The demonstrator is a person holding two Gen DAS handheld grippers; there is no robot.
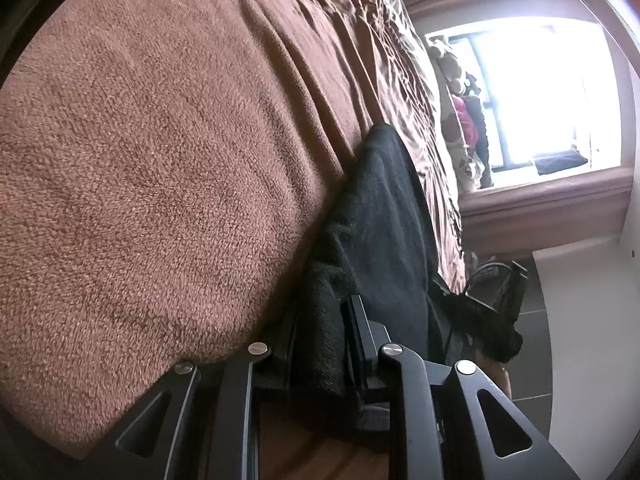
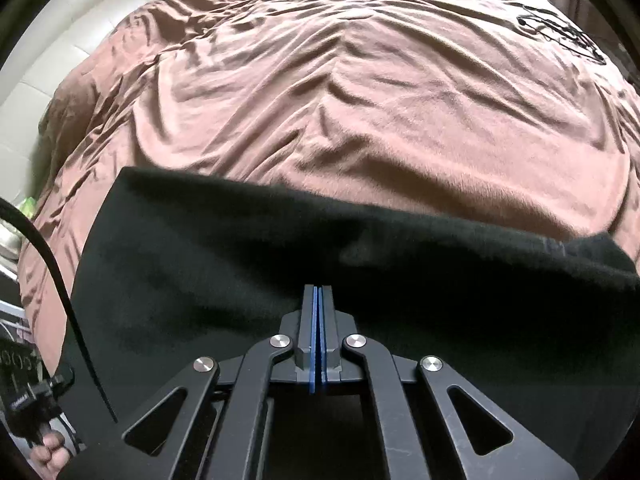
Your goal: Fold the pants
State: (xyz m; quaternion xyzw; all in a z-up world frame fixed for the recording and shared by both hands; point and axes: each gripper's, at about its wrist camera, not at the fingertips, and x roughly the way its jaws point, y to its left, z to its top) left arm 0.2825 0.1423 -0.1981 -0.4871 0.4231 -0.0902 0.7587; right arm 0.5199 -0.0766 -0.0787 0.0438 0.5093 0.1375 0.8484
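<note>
Black knit fabric pants (image 1: pixel 384 216) bunched between the left gripper (image 1: pixel 320 320) jaws, clamped there, flat under the right gripper (image 2: pixel 319 292) with pads pressed together, brown fleece blanket (image 1: pixel 152 168) beside, bright window (image 1: pixel 540 92) beyond.

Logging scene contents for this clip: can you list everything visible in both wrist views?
pants: one pair, black, lying on the bedspread, an edge in the left tool
towel: one, brown terry, on the bed
bedspread: one, brown, wrinkled, covering the bed
window: one, bright, past the bed
cable: one, black, left edge of the right view
left tool: black, clamped on pants fabric
right tool: black, blue pads shut, over the pants
</note>
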